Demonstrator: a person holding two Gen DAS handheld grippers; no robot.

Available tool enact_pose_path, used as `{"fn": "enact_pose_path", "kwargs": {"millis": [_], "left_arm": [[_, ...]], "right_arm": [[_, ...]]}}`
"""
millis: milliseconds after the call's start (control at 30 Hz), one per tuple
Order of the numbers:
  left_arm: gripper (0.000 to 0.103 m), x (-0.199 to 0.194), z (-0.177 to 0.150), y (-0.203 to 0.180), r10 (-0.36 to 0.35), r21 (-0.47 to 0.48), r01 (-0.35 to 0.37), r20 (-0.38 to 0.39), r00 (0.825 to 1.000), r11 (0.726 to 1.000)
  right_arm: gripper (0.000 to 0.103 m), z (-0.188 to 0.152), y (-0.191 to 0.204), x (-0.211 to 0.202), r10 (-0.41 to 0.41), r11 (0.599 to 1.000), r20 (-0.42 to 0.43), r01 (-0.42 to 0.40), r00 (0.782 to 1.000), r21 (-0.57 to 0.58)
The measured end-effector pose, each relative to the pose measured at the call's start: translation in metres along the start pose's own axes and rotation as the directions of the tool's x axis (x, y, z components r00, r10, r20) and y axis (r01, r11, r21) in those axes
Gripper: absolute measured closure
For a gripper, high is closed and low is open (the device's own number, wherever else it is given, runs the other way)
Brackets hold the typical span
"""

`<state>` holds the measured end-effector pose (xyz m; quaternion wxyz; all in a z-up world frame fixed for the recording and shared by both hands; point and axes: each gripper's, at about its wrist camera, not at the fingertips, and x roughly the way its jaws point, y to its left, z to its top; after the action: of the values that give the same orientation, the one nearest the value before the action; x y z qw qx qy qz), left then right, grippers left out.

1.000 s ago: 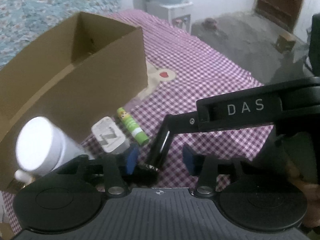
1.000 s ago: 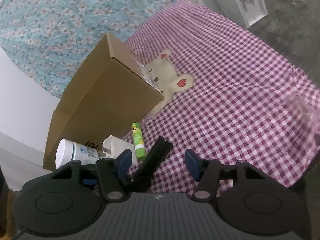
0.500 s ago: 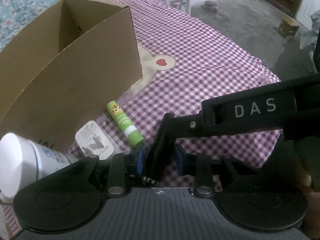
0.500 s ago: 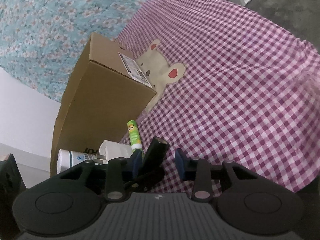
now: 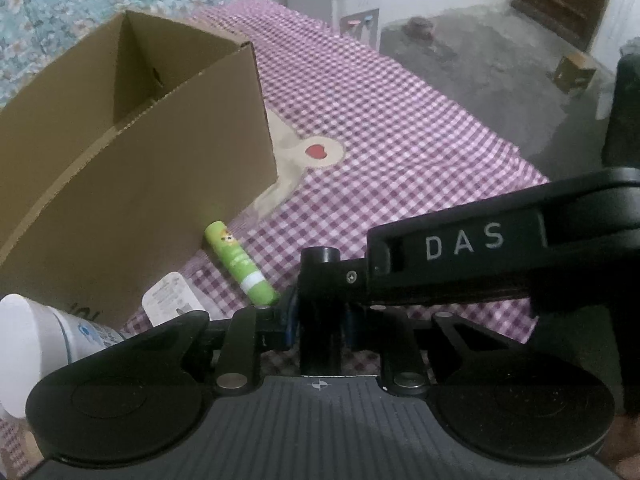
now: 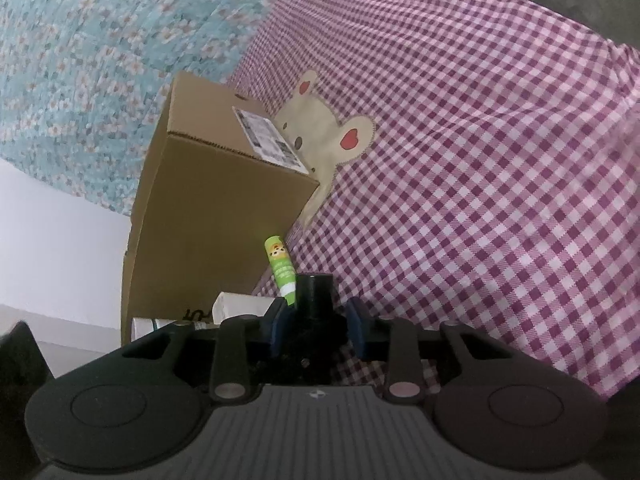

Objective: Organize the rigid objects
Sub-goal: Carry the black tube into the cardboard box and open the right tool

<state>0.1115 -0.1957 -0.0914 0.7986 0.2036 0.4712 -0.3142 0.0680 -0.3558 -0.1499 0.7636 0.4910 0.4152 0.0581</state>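
White capitals "DAS" stand on the black bar (image 5: 464, 236) at three o'clock in the left wrist view. The cardboard box (image 6: 216, 216) carries a white shipping label (image 6: 270, 141), its print too small to read, and partly hidden black letters at its base.

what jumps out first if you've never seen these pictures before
The black tube stands out first, pinched between the jaws of the left gripper, with the right gripper closing around it too. Left of it, the big open cardboard box sits on the purple checked cloth. A green stick lies at the foot of the box, beside a white jar.
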Motion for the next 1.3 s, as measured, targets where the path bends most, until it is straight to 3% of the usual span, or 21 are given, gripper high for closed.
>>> {"fn": "enact_pose_path", "kwargs": {"millis": [300,467,633,833,900,1067,1133,1300], "left_arm": [[0.082,-0.037,0.004,-0.005,0.021,-0.01,-0.02,0.11,0.994,1.0],[0.082,-0.084,0.005,-0.002,0.05,-0.051,-0.039,0.217,0.975,0.998],[0.082,-0.137,0.006,0.017,0.113,-0.135,-0.073,0.317,0.942,0.988],[0.082,-0.176,0.012,0.065,0.212,-0.275,-0.118,0.339,0.917,0.954],[0.082,-0.178,0.015,0.086,0.229,-0.318,-0.124,0.319,0.92,0.94],[0.082,-0.16,0.015,0.147,0.204,-0.436,-0.091,0.22,0.954,0.895],[0.082,-0.14,0.016,0.168,0.185,-0.473,-0.088,0.163,0.969,0.877],[0.082,-0.105,0.004,0.205,0.163,-0.524,-0.111,0.054,0.985,0.844]], "right_arm": [[0.071,0.0,0.02,-0.025,0.034,0.998,0.064,-0.031,0.997,-0.061],[0.071,-0.005,0.061,-0.052,0.067,0.982,0.116,-0.045,0.991,-0.182],[0.071,-0.01,0.126,-0.071,0.127,0.933,0.144,-0.069,0.981,-0.353],[0.071,-0.002,0.207,-0.055,0.183,0.849,0.061,-0.126,0.981,-0.513],[0.071,0.004,0.231,-0.037,0.189,0.829,0.008,-0.155,0.982,-0.537],[0.072,0.024,0.268,0.023,0.131,0.825,-0.131,-0.181,0.983,-0.535],[0.072,0.034,0.275,0.053,0.086,0.846,-0.189,-0.172,0.978,-0.505],[0.072,0.051,0.273,0.123,-0.016,0.897,-0.328,-0.131,0.945,-0.421]]}}
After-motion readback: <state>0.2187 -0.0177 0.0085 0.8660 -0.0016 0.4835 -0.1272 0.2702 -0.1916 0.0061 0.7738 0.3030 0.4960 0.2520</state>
